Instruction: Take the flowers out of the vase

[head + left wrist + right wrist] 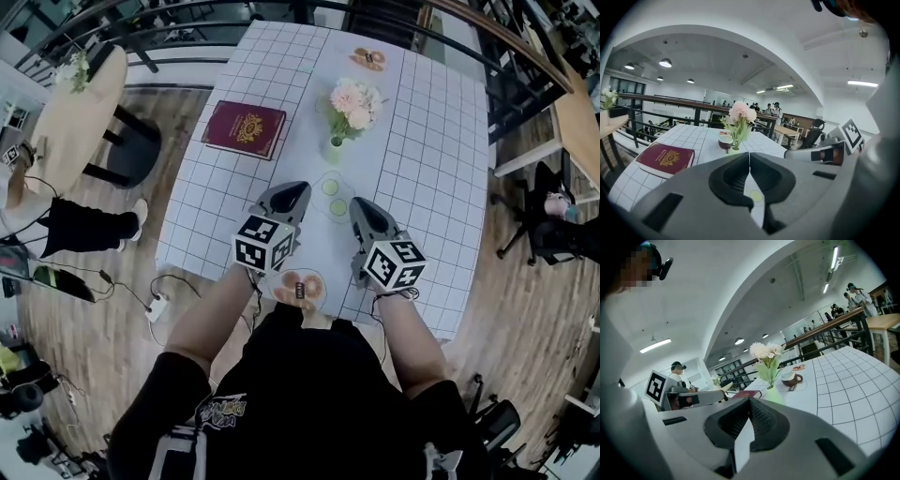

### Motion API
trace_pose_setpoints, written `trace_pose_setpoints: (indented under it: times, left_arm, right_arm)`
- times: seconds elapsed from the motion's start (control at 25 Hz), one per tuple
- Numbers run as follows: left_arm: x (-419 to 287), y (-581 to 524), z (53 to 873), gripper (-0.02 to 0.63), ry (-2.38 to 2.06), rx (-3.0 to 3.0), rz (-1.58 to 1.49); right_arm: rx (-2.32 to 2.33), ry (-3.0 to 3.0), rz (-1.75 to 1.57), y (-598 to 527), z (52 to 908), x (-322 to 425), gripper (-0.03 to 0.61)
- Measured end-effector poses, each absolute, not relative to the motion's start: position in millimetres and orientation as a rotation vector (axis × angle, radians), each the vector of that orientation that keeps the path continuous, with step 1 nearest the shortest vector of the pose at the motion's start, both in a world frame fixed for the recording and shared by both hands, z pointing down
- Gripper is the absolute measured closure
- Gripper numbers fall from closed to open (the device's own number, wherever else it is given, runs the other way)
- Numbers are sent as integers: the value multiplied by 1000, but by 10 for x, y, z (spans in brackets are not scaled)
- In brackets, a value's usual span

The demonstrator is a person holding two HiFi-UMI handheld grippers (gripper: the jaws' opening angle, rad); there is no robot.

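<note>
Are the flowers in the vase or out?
In. The flowers stand upright with their stems down inside the vase; all three views show it.

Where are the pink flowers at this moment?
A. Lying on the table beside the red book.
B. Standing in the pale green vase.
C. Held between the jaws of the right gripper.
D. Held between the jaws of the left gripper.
B: the flowers stand upright in the vase, while the left gripper and the right gripper are both shut, empty and short of it.
</note>
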State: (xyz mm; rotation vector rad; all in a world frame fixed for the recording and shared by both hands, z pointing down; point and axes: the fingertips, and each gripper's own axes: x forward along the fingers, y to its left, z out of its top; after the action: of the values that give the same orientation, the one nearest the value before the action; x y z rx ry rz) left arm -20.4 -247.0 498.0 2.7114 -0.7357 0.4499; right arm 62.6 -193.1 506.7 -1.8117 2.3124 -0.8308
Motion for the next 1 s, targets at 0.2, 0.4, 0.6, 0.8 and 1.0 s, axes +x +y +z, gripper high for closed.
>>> trace_pose_setpoints:
  times: [0.2, 0.4, 0.6, 0.8, 1.0]
  left_arm:
    - [-2, -2783, 5092, 595, -675, 2755, 488]
    - [256, -3057, 5248, 481, -573, 2795, 537]
    - [551, -3292, 5394, 411, -460, 2832, 581]
    - [794, -3442, 5503, 379, -343, 2853, 618]
    - [947, -3531, 5532, 377, -254, 2862, 638]
  right_arm:
    - [-1872, 2254, -862, -2036, 5222, 670, 557]
    - [-1928, 2178, -892, -2101, 5352, 702, 558]
    - [-1978, 2127, -916, -2154, 5484, 732, 557]
    - [-2013, 2083, -935, -2175, 5595, 754, 558]
    - [-2026, 2063, -949, -2236, 5665, 753, 557]
